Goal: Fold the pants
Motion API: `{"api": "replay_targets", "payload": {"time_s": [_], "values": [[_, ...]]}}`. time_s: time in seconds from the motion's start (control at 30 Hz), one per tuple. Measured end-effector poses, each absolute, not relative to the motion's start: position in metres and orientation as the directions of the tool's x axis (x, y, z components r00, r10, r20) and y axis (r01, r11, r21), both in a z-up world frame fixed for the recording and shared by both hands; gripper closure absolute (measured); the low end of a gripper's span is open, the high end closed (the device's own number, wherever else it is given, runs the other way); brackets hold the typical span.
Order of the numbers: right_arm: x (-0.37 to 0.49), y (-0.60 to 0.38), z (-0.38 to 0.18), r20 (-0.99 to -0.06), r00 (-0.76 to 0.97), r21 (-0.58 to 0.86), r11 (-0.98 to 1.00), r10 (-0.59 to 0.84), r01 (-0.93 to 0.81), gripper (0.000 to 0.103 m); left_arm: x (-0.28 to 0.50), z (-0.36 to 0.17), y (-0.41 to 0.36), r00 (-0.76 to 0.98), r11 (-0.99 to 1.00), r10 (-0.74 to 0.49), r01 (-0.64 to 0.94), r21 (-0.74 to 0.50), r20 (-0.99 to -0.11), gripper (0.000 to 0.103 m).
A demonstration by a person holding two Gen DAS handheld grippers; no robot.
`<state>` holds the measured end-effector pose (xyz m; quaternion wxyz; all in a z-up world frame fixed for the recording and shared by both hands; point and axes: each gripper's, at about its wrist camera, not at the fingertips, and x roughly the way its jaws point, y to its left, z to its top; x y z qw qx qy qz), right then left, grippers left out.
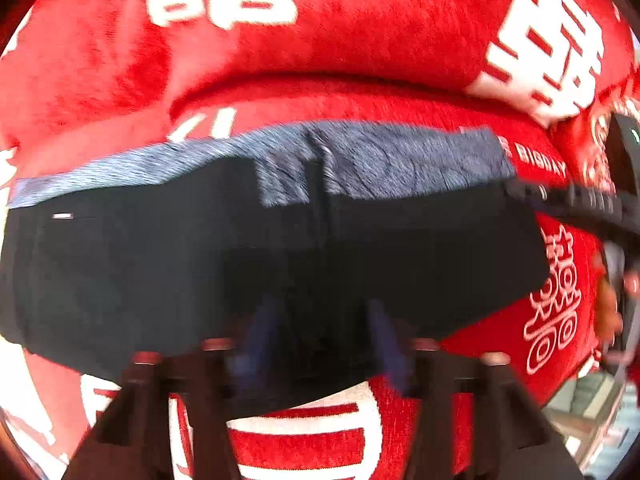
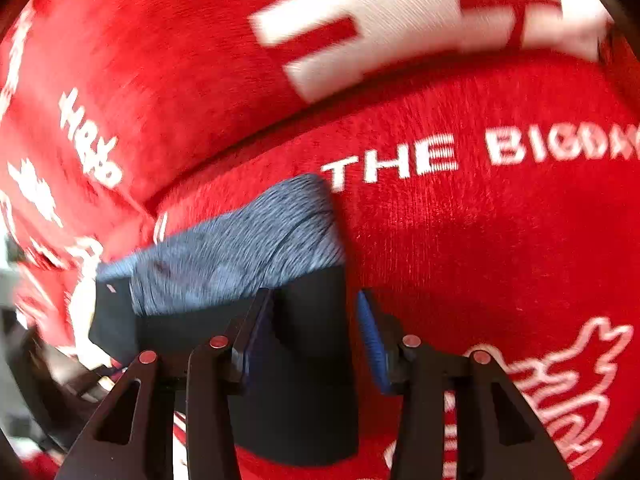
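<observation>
Left wrist view shows the dark pants (image 1: 280, 256) lying folded on the red printed blanket (image 1: 360, 40), grey lining turned up, so both tools can let go: the left gripper (image 1: 320, 332) stands parted above the cloth, and the right gripper (image 2: 316, 340) straddles the pants' edge unpinched.

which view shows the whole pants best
Left wrist view: the pants span the frame, dark fabric and grey lining both visible. The right wrist view shows only one end, partly behind its jaws.
</observation>
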<state>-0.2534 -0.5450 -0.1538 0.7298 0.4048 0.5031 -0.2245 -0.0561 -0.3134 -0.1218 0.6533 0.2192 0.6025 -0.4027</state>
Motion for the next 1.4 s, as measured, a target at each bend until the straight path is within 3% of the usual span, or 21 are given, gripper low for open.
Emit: {"api": "replay_targets", "payload": {"time_s": [0.1, 0.2, 0.37, 0.43, 0.5, 0.6, 0.77, 0.93, 1.33, 1.4], "values": [[-0.261, -0.53, -0.14, -0.922, 0.383, 0.34, 0.594, 0.059, 0.729, 0.057, -0.054, -0.101, -0.317, -0.05, 0.575, -0.309, 0.786, -0.228, -0.95, 0.047], [-0.266, -0.524, -0.136, -0.915, 0.397, 0.365, 0.581, 0.077, 0.727, 0.069, -0.057, -0.089, -0.337, -0.052, 0.546, -0.354, 0.8, -0.251, -0.934, 0.047], [-0.26, -0.521, -0.134, -0.912, 0.403, 0.37, 0.589, 0.081, 0.719, 0.069, -0.067, -0.108, -0.388, -0.069, 0.513, -0.376, 0.815, -0.269, -0.924, 0.047], [-0.255, -0.522, -0.135, -0.912, 0.402, 0.369, 0.589, 0.082, 0.719, 0.069, -0.064, -0.129, -0.401, -0.054, 0.533, -0.332, 0.813, -0.235, -0.942, 0.047], [-0.254, -0.523, -0.137, -0.913, 0.399, 0.366, 0.593, 0.08, 0.717, 0.069, -0.061, -0.147, -0.4, -0.039, 0.558, -0.287, 0.805, -0.2, -0.957, 0.047], [-0.254, -0.517, -0.14, -0.917, 0.391, 0.354, 0.6, 0.073, 0.717, 0.07, -0.059, -0.154, -0.387, -0.068, 0.538, -0.317, 0.809, -0.238, -0.946, 0.047], [-0.252, -0.508, -0.136, -0.924, 0.378, 0.331, 0.608, 0.055, 0.722, 0.069, -0.079, -0.151, -0.383, -0.02, 0.47, -0.242, 0.873, -0.135, -0.97, 0.047], [-0.256, -0.499, -0.114, -0.921, 0.389, 0.309, 0.637, 0.016, 0.706, 0.069, -0.071, -0.152, -0.367, -0.049, 0.559, -0.262, 0.807, -0.193, -0.964, 0.047], [-0.242, -0.507, -0.155, -0.9, 0.399, 0.421, 0.594, 0.177, 0.686, 0.065, -0.083, -0.158, -0.377, 0.036, 0.6, -0.203, 0.794, -0.095, -0.979, 0.046], [-0.245, -0.51, -0.156, -0.889, 0.413, 0.446, 0.584, 0.2, 0.678, 0.065, -0.085, -0.158, -0.379, 0.03, 0.602, -0.204, 0.792, -0.102, -0.978, 0.037]]}}
